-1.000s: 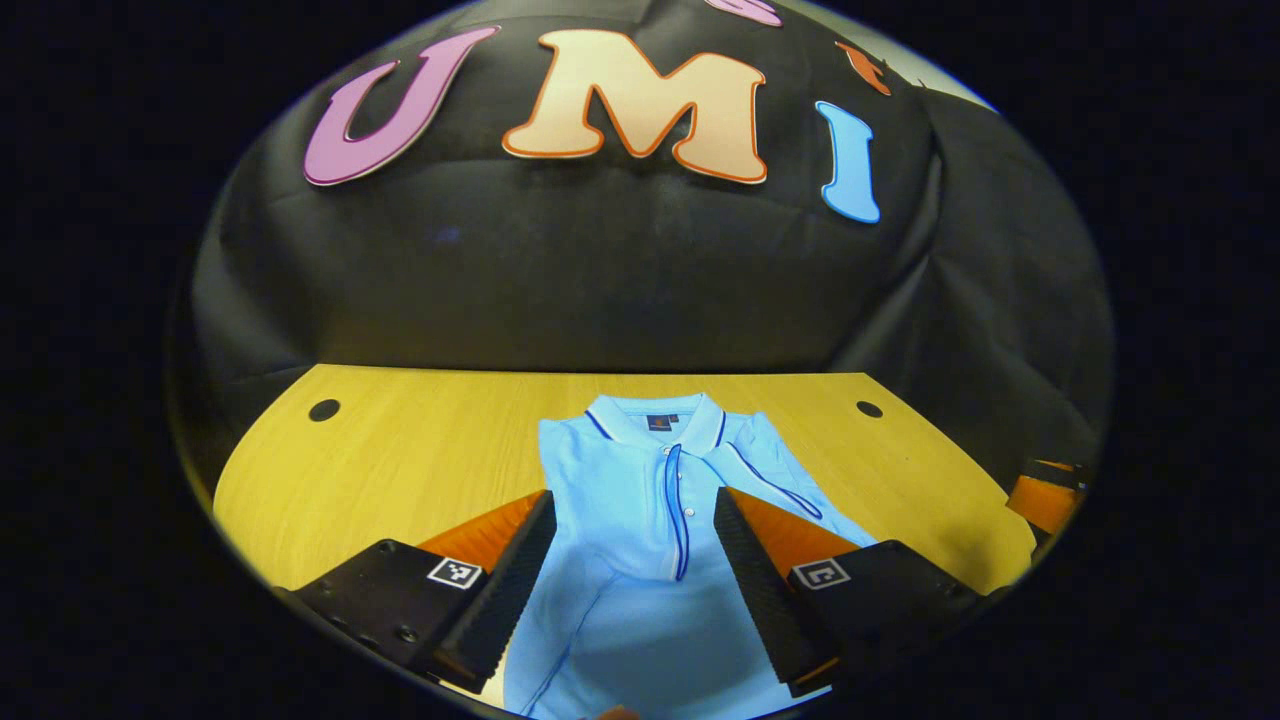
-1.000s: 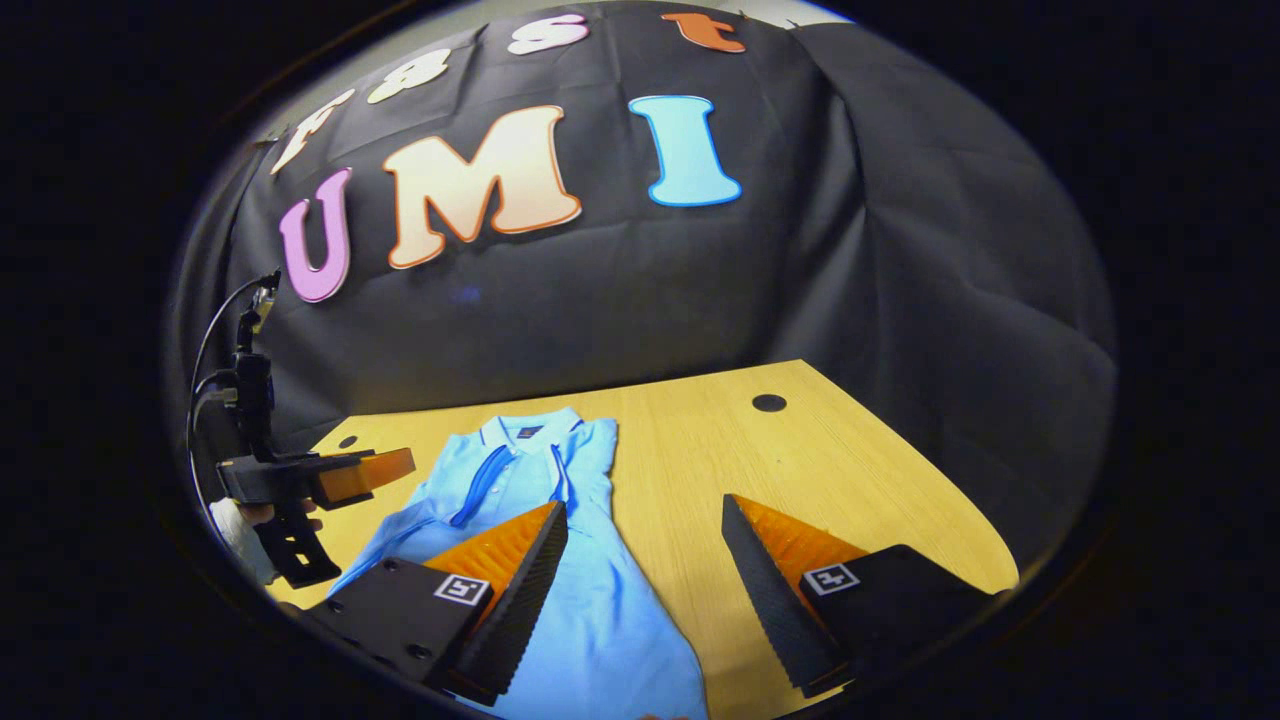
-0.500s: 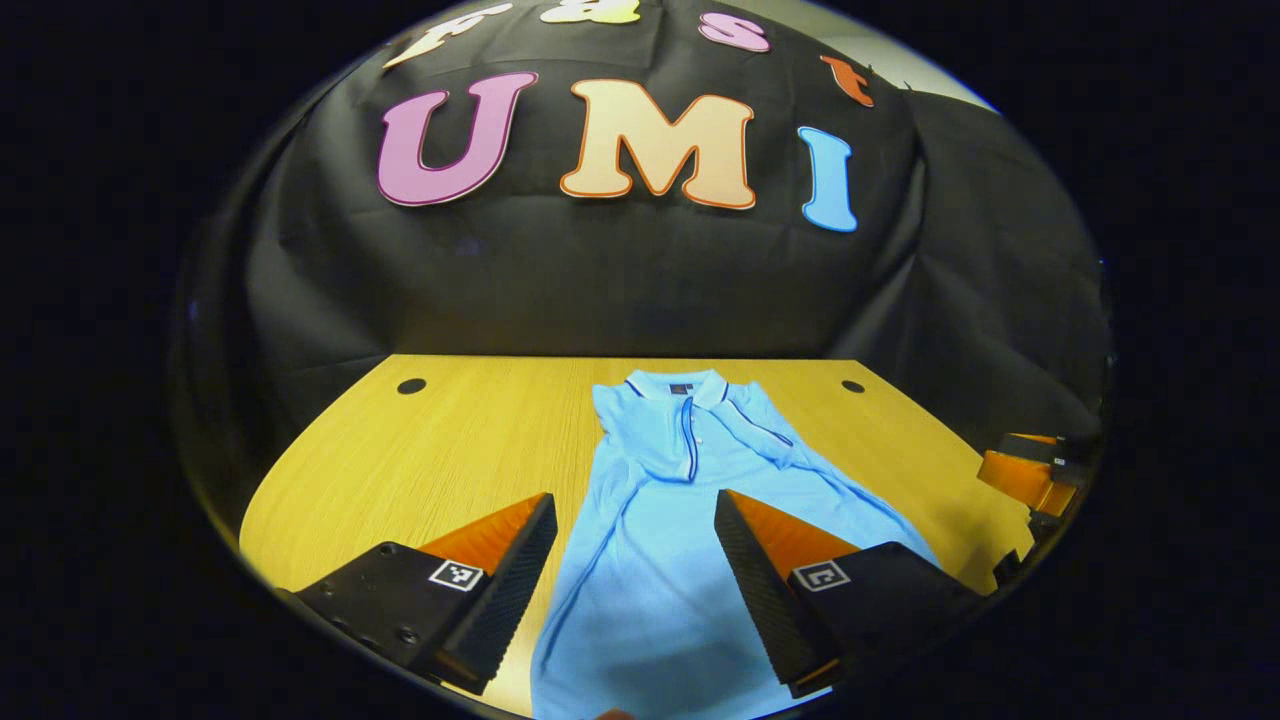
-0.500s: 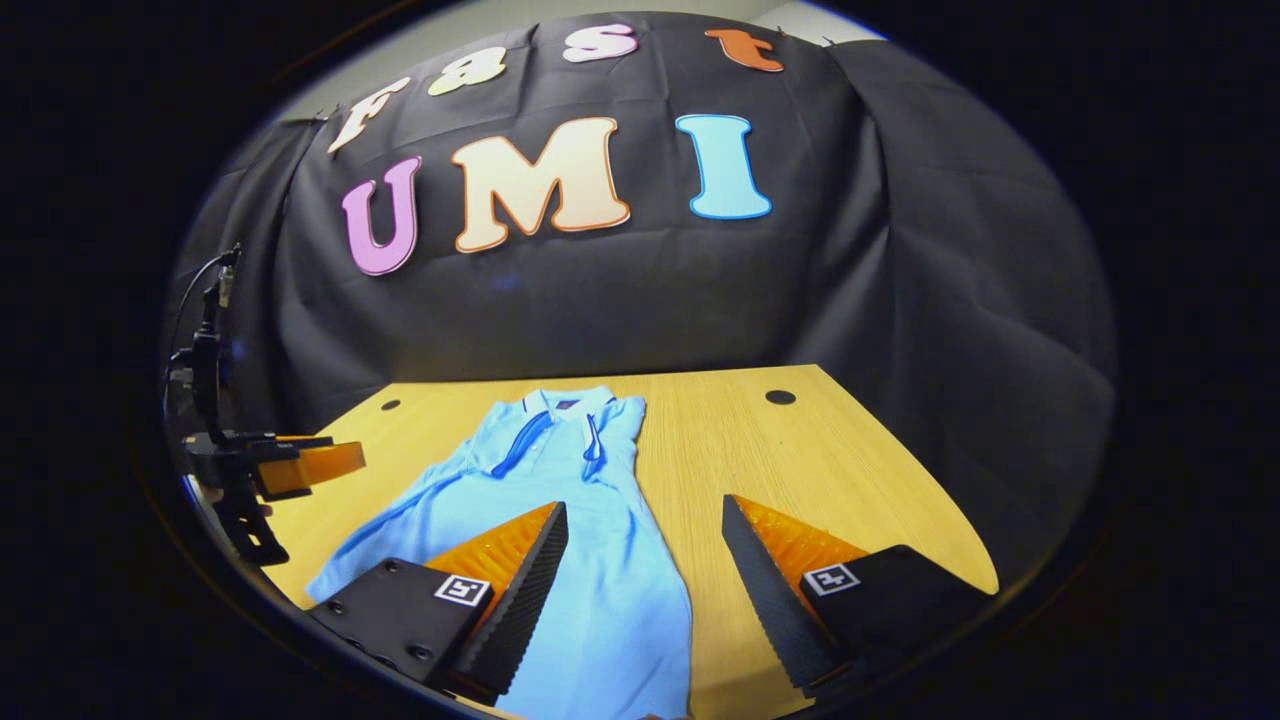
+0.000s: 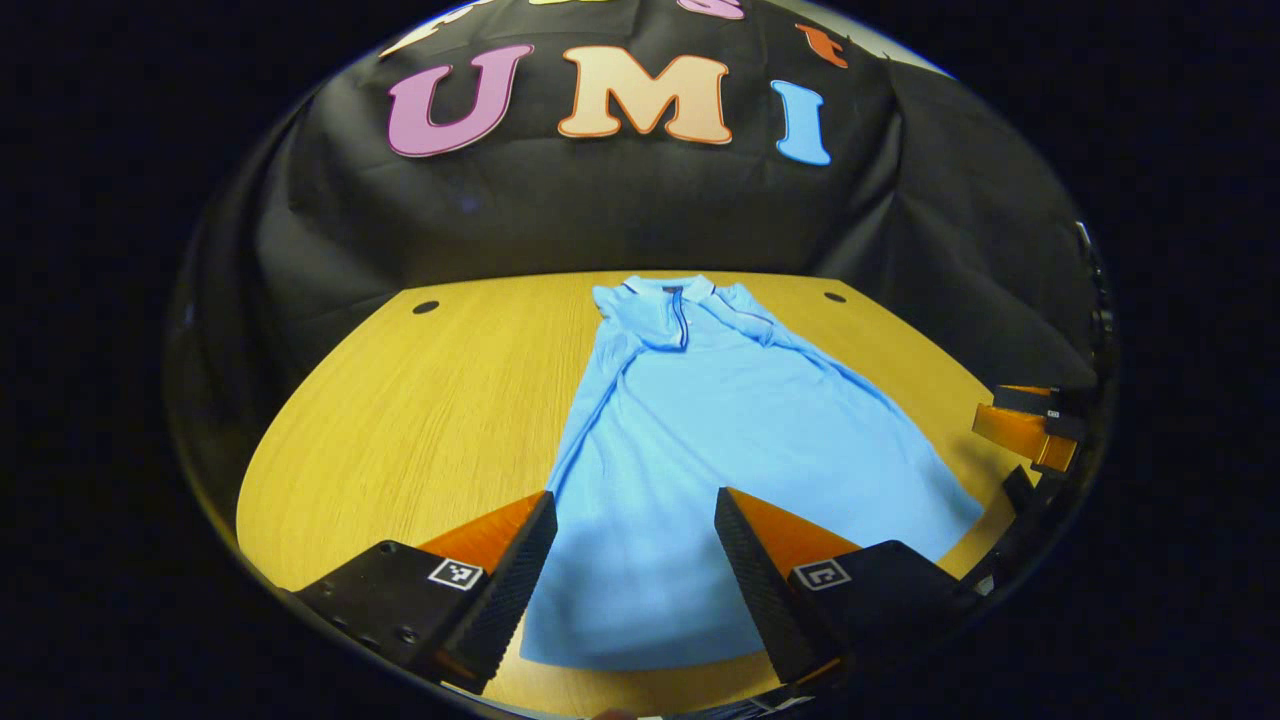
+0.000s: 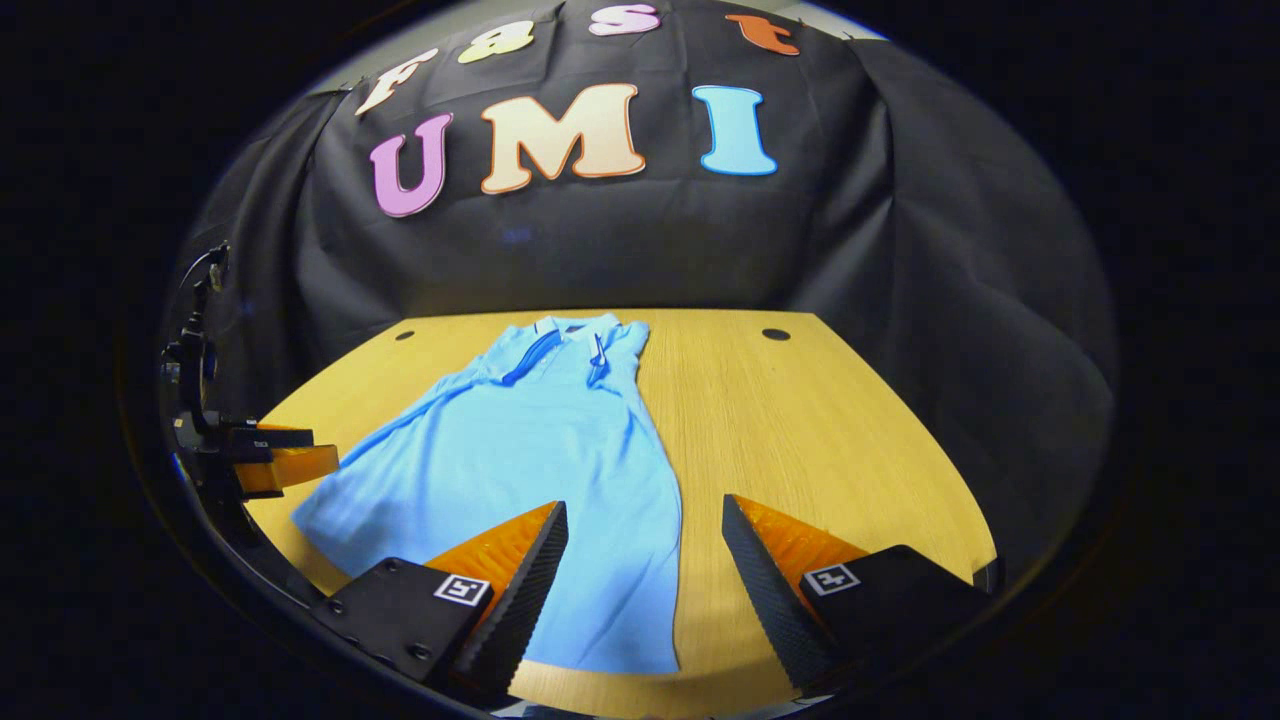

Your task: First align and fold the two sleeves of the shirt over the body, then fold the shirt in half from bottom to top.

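Lying flat on the worktop, collar far, the shirt is now seen whole; sleeves appear folded in. Left gripper and right gripper are drawn back above the hem, spread wide, empty.

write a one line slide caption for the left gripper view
Open left claw poised above the hem of a light blue polo shirt lying on a wooden table.

Light blue polo shirt lying flat on the wooden table, collar at the far end. Left gripper hangs over the hem, fingers spread wide, holding nothing.
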### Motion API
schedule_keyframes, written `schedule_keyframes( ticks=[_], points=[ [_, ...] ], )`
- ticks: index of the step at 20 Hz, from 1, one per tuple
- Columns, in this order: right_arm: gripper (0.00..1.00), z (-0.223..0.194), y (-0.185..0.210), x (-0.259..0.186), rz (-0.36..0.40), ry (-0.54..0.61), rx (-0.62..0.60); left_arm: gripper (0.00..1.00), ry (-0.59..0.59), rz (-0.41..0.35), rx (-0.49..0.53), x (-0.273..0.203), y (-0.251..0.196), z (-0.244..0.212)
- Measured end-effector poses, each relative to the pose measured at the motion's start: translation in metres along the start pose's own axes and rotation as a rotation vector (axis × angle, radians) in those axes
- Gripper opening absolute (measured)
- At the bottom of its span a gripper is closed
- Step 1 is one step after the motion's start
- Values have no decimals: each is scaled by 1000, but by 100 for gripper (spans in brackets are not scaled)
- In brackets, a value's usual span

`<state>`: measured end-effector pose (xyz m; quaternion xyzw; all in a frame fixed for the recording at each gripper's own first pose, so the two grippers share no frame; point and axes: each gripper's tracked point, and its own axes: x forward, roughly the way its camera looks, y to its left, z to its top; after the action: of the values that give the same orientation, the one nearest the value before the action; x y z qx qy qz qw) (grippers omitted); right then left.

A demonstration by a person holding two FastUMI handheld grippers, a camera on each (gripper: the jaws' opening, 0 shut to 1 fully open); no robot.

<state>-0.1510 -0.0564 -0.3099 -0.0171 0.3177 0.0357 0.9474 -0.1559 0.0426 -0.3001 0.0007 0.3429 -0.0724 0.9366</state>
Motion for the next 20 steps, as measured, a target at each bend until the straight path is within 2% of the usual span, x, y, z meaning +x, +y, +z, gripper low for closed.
schedule_keyframes(
  ticks=[5, 6, 7, 8, 9, 11, 12, 16, 17, 18, 19, 20],
  points=[
    [98, -48, 10, -4, 8, 85, -37, 96, 90, 2, 52, -2, -4, -53],
    [94, -56, 12, -3, 7, 103, -36, 96, 99, 7, 59, -1, -3, -58],
    [94, -62, 13, -3, 5, 119, -34, 96, 104, 19, 67, -1, 0, -62],
    [98, -68, 13, -2, -2, 135, -32, 96, 104, 32, 72, -1, 3, -65],
    [94, -74, 14, -1, -5, 150, -29, 96, 82, 35, 67, -2, 2, -63],
    [94, -89, 15, 2, -17, 188, -34, 96, 85, 40, 62, -2, 2, -65],
    [98, -97, 18, 2, -11, 212, -34, 96, 79, 41, 63, -1, 2, -64],
    [94, -95, 24, 1, -8, 218, -18, 96, 45, -16, 62, -2, -7, -65],
    [97, -95, 31, -1, 10, 220, -20, 93, 40, -33, 73, 1, -12, -63],
    [89, -95, 39, 1, 29, 217, -29, 75, 45, -53, 86, 1, -17, -65],
    [67, -96, 43, 0, 37, 216, -44, 67, 47, -67, 90, 2, -23, -65],
    [55, -96, 52, 0, 54, 210, -49, 52, 55, -70, 83, 2, -28, -65]
  ],
)
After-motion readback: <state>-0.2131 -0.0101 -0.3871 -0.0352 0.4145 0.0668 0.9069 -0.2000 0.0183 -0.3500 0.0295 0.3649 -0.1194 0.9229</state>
